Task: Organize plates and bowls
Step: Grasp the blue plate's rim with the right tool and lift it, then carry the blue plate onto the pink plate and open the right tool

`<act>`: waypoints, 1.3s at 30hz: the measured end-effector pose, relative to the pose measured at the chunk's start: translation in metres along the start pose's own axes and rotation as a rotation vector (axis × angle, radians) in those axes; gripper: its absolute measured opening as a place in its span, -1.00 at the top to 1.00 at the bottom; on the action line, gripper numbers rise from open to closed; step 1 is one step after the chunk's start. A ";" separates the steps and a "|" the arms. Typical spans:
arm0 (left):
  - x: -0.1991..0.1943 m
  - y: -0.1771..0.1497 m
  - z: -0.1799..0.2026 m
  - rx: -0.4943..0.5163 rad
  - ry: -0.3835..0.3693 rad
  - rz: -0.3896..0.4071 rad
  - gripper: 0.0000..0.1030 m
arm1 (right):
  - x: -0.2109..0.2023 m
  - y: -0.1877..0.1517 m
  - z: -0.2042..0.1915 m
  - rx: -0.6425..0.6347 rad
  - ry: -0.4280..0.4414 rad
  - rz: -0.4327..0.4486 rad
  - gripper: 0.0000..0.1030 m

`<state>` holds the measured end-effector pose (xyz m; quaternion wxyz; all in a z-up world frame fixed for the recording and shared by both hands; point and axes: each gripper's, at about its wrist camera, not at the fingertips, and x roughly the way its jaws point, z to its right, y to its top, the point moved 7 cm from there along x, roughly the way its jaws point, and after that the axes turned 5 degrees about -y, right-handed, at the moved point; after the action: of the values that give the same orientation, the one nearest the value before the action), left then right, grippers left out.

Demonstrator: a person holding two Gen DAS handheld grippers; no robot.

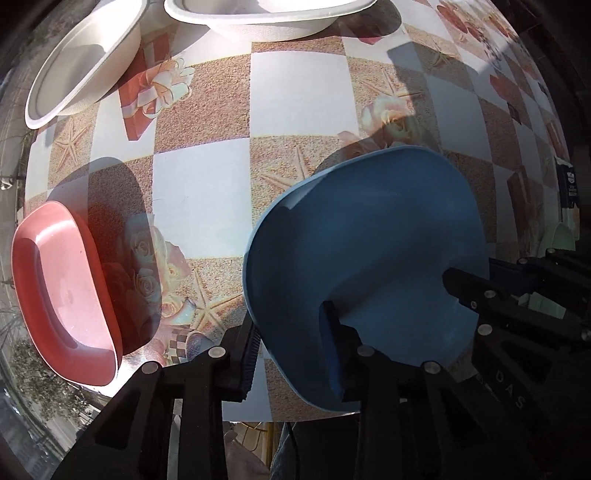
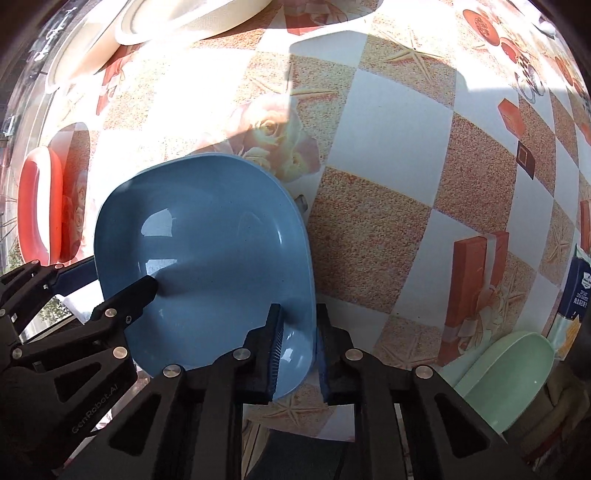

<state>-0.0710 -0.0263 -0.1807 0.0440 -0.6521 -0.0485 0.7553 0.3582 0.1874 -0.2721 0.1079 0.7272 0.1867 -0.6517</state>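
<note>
A blue plate point(image 1: 369, 251) lies on the patterned table near its front edge; it also shows in the right wrist view point(image 2: 207, 243). My left gripper point(image 1: 291, 354) straddles its left rim, one finger inside, one outside, with a gap. My right gripper point(image 2: 299, 347) is shut on its right rim. A red plate point(image 1: 62, 291) lies at the table's left edge. Two white paper bowls point(image 1: 85, 62) point(image 1: 273, 18) sit at the far side. A pale green plate point(image 2: 506, 373) lies at the near right corner.
The table point(image 1: 295, 92) wears a checked cloth with starfish, roses and gift boxes. A blue and white carton point(image 2: 580, 288) stands at the right edge beside the green plate. The table's front edge point(image 1: 258, 415) runs just under both grippers.
</note>
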 end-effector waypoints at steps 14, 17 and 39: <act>-0.007 -0.026 -0.026 0.030 0.025 0.006 0.43 | 0.023 -0.018 -0.015 0.088 0.095 -0.080 0.64; -0.015 -0.028 -0.025 0.034 0.030 0.016 0.43 | 0.026 -0.014 -0.017 0.098 0.106 -0.073 0.64; -0.075 -0.020 -0.072 0.004 0.058 0.091 0.43 | -0.040 -0.003 -0.002 0.055 0.113 -0.002 0.64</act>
<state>0.0109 -0.0155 -0.1147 0.0123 -0.6753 -0.0160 0.7373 0.3555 0.1861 -0.2321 0.0767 0.7652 0.1752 -0.6147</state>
